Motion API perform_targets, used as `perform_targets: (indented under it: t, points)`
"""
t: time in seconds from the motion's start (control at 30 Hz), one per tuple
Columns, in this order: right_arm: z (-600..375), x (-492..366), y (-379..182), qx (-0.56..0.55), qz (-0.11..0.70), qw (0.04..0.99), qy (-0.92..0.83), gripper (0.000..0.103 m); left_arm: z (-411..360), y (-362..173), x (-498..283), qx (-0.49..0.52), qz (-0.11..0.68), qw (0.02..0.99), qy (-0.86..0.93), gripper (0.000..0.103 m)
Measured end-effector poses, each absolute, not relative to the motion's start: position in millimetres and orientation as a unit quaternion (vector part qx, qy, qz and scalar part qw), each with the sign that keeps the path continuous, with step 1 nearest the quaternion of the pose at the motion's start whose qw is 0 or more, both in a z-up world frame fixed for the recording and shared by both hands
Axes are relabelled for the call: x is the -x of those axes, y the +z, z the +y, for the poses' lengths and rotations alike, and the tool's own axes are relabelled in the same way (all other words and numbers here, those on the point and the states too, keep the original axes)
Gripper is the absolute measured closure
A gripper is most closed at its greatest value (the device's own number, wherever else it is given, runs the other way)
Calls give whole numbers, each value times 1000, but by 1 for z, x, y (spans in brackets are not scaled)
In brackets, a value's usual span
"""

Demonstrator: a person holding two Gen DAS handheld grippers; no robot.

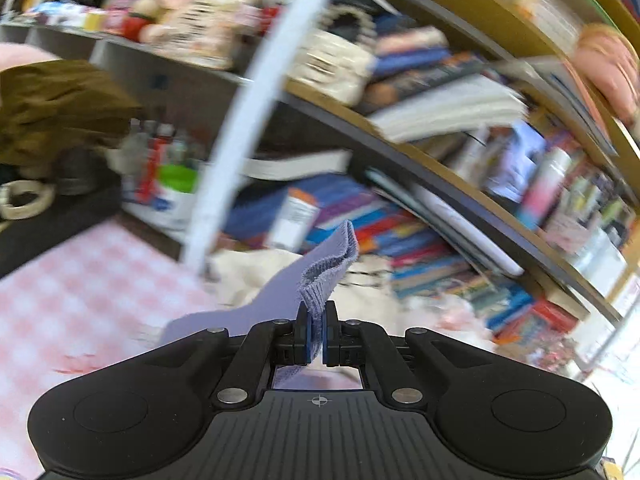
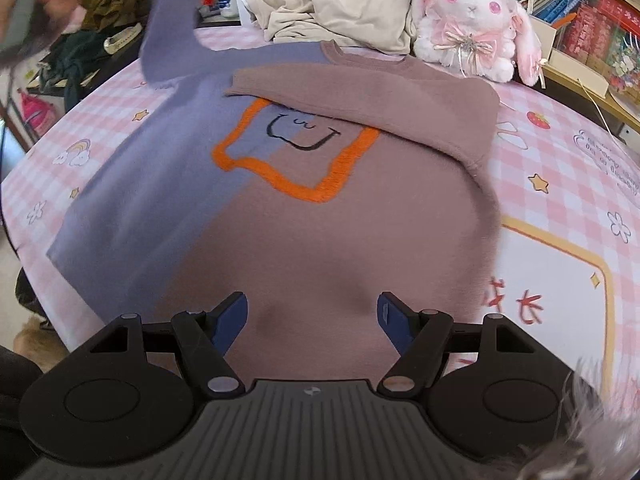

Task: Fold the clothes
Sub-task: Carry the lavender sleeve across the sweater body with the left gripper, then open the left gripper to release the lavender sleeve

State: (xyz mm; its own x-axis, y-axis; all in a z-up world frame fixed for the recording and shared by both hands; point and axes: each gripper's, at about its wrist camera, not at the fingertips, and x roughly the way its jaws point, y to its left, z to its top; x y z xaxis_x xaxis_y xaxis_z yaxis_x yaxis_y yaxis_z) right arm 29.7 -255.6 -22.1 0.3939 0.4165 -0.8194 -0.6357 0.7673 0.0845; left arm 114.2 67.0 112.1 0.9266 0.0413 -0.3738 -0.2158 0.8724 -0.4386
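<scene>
Your left tool [image 1: 316, 334] is clamped tight on the ribbed cuff of the purple sleeve [image 1: 320, 276], lifted off the desk [image 2: 560, 184]; your right tool [image 2: 312, 320] hangs wide open and empty over the sweater [image 2: 280, 220], which lies flat with the brown sleeve [image 2: 360, 96] already folded across its chest. Risk: a pinch that thin could slip mid-swing. With nothing pinning the body, the lifted sleeve could drag the sweater askew.
</scene>
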Motion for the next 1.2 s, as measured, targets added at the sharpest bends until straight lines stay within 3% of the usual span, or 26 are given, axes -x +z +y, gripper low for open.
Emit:
perform_targets:
  t: [0.37,0.67,0.77,0.8,0.87,0.93,1.03,1.2]
  points:
    - [-305,-43,-27,131,439,809,369,34,-56,79,-168,173,249,952,44,100]
    - [-326,-53,-31,120,443,805,376,34,-94,41,-181,119,304,944,54,99]
    - [-327,-55,-32,116,446,804,376,34,-106,36,-182,103,326,939,43,76]
    - [-327,-56,-33,113,447,804,376,34,-109,36,-180,98,332,938,31,59]
    - [-327,-59,-34,105,452,803,375,34,-117,40,-166,80,328,941,0,35]
    - [-327,-62,-36,93,458,801,373,34,-121,46,-139,52,307,950,-28,20]
    - [-324,-63,-38,83,465,801,369,33,-118,44,-92,-18,312,950,-7,17]
    - [-317,-58,-36,78,464,808,356,33,-109,4,-16,-168,388,904,69,17]
